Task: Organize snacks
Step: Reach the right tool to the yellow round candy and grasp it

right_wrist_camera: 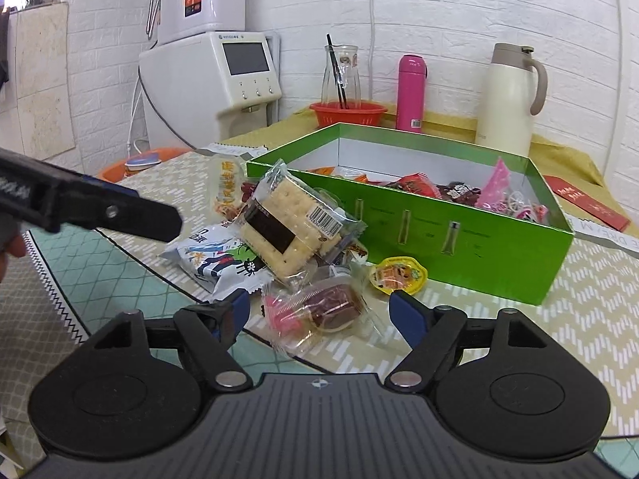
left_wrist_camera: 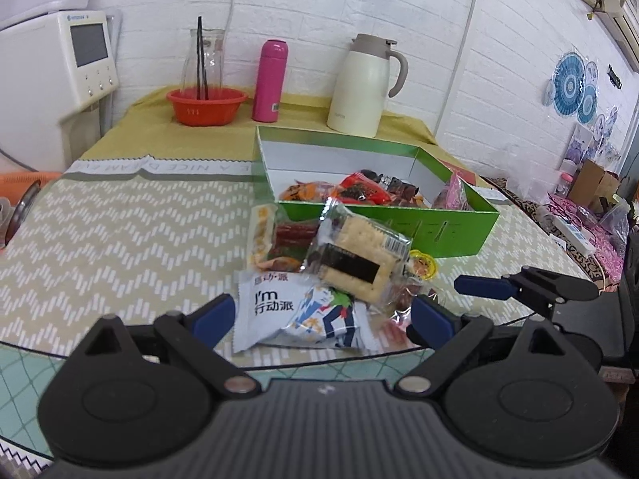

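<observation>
From the left wrist view, the left tool (left_wrist_camera: 321,319) hangs with its jaws spread wide and nothing between them, just short of a loose heap of snacks on the tabletop (left_wrist_camera: 120,239). The white cake packet (left_wrist_camera: 295,311) lies directly ahead between the fingertips, its long side running left to right, so this tool looks the nearer one to it. The cracker pack (left_wrist_camera: 359,259) leans on the heap just beyond, tilted toward the far left. Farther off stands the green box (left_wrist_camera: 439,235), already holding red and orange wrapped snacks along its near wall and a pink bag at its right end. The right tool (left_wrist_camera: 487,285) shows at the right edge. From the right wrist view, the right tool (right_wrist_camera: 319,313) is likewise spread and empty, with the clear-wrapped dark pastry (right_wrist_camera: 323,307) lying straight in front between its fingers. The yellow jelly cup (right_wrist_camera: 397,275) sits just beside the box's near wall (right_wrist_camera: 459,255). The box lies far right of the heap.
</observation>
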`<state>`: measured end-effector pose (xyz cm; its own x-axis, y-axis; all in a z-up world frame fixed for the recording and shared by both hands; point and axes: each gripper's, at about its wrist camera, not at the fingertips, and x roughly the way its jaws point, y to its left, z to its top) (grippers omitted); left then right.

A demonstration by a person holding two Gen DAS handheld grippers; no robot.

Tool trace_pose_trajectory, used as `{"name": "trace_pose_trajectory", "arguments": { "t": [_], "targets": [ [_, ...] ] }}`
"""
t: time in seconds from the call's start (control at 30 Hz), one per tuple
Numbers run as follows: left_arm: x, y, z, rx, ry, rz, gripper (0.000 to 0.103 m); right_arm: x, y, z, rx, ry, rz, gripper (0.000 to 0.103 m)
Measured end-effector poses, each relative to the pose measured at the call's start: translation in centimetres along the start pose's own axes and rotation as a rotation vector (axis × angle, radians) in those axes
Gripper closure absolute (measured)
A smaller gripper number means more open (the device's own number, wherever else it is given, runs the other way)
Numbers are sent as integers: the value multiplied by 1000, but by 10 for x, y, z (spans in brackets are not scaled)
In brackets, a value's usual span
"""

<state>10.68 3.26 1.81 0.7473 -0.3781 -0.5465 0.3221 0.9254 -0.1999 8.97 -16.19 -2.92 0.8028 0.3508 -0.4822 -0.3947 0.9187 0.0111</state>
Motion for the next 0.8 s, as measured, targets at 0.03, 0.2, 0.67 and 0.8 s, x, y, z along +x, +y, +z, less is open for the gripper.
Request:
{"name": "trace_pose_trajectory", "arguments": {
  "t": [0.03,0.2,0.67,0.8],
  "targets": [
    [0,1,-1,-4,3,-4,10,2,0,0,-1,0,-1,0],
    [3,3,-4,-9,19,-34,10,8,-4,-3,20,16,-3,7],
    [42,-16,24,9,26,-115,10,-30,-18,-19,98,10,-21,50],
    [41,-26,20,23,40,-172,10,-36,-25,-23,133,12,-26,50]
  ]
}}
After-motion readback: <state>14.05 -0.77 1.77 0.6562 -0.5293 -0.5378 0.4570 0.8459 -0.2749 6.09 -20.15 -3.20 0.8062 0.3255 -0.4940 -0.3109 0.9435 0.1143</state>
